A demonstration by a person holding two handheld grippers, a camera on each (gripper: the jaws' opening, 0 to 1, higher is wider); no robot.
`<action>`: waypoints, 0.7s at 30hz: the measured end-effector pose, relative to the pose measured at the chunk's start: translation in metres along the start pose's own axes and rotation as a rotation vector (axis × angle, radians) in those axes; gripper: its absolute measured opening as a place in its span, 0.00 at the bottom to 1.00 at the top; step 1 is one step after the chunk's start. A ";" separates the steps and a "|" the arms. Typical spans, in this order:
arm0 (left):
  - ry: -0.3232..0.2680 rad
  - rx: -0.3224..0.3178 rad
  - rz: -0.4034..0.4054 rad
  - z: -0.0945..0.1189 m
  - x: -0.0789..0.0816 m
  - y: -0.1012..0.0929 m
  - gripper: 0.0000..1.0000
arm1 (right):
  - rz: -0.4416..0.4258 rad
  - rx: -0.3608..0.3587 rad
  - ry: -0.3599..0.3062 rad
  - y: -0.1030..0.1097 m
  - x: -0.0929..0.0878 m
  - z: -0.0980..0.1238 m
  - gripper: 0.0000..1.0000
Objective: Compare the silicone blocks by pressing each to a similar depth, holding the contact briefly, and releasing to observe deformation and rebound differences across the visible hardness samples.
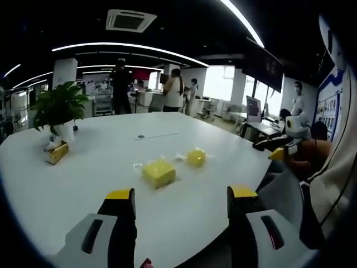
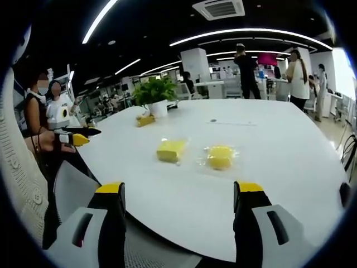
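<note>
Left gripper view: the left gripper (image 1: pixel 181 195) hangs spread wide over the white table (image 1: pixel 100 167). Ahead lie a square yellow block (image 1: pixel 159 172) and a rounder one (image 1: pixel 196 157), each in clear wrap. A potted plant (image 1: pixel 60 111) stands far left. The right gripper (image 2: pixel 181 190) is likewise spread.

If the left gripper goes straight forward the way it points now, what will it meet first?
Probably the square yellow block, which lies on the white table roughly ahead of the open left gripper. Depth is unclear; aimed low, the gripper could meet the table top first.
</note>
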State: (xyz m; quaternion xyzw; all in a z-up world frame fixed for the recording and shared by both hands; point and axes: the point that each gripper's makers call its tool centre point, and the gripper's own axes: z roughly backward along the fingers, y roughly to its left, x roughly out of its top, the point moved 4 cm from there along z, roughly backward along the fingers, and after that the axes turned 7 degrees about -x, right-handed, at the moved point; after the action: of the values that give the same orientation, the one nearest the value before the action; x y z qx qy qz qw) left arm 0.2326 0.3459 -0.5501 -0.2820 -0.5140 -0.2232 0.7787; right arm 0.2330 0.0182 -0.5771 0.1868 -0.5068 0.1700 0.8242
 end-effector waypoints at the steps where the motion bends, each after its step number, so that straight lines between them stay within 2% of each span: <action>1: 0.000 -0.004 0.014 -0.001 0.002 0.001 0.66 | 0.001 0.001 0.000 0.000 0.001 0.000 0.74; 12: 0.031 -0.066 0.053 -0.011 0.022 0.011 0.65 | 0.012 -0.001 0.016 -0.005 0.005 -0.006 0.74; 21: 0.048 -0.093 0.023 -0.024 0.030 0.014 0.66 | 0.008 -0.011 0.018 -0.009 0.007 -0.010 0.73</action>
State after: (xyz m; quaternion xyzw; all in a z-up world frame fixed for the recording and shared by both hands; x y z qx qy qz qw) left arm 0.2687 0.3392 -0.5331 -0.3184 -0.4810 -0.2448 0.7793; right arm 0.2479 0.0158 -0.5767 0.1787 -0.5009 0.1723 0.8291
